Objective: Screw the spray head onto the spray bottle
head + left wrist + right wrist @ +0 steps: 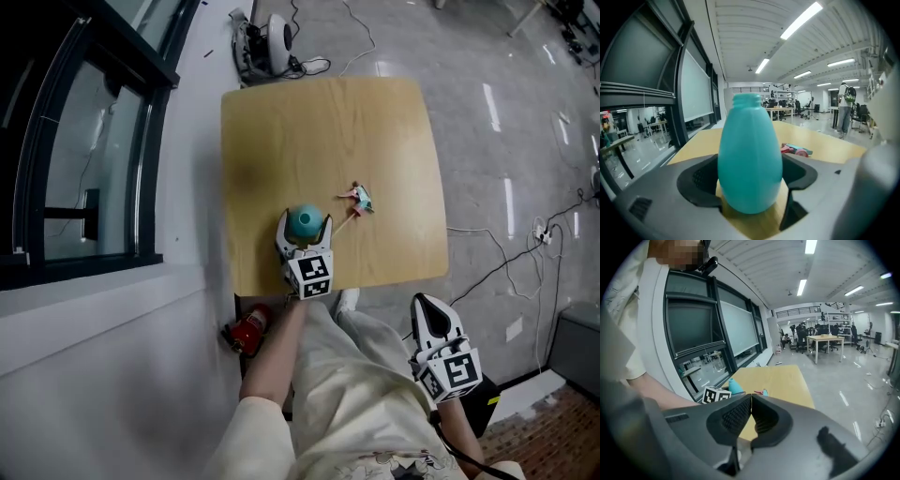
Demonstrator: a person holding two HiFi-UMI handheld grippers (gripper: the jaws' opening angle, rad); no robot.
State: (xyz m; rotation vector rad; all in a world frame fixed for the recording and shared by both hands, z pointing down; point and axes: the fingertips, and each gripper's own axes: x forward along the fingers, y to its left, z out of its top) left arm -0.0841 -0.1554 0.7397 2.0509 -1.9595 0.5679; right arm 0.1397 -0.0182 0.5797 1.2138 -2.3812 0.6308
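A teal egg-shaped spray bottle [305, 221] [750, 159] stands upright near the front edge of the wooden table [328, 131], its neck bare. My left gripper [305, 227] [750, 180] reaches in from the front, a jaw on each side of the bottle's belly, pads against it. The pink and teal spray head [358, 199] [796, 150] lies on the table just right of and beyond the bottle. My right gripper [424, 305] [751, 401] hangs off the table at lower right, over the person's lap, shut and empty. The right gripper view shows the bottle [735, 386] far ahead.
A dark-framed window wall [84, 141] runs along the left. A red fire extinguisher [248, 330] stands on the floor under the table's front left corner. A white device [272, 42] and cables [525, 248] lie on the grey floor beyond and to the right.
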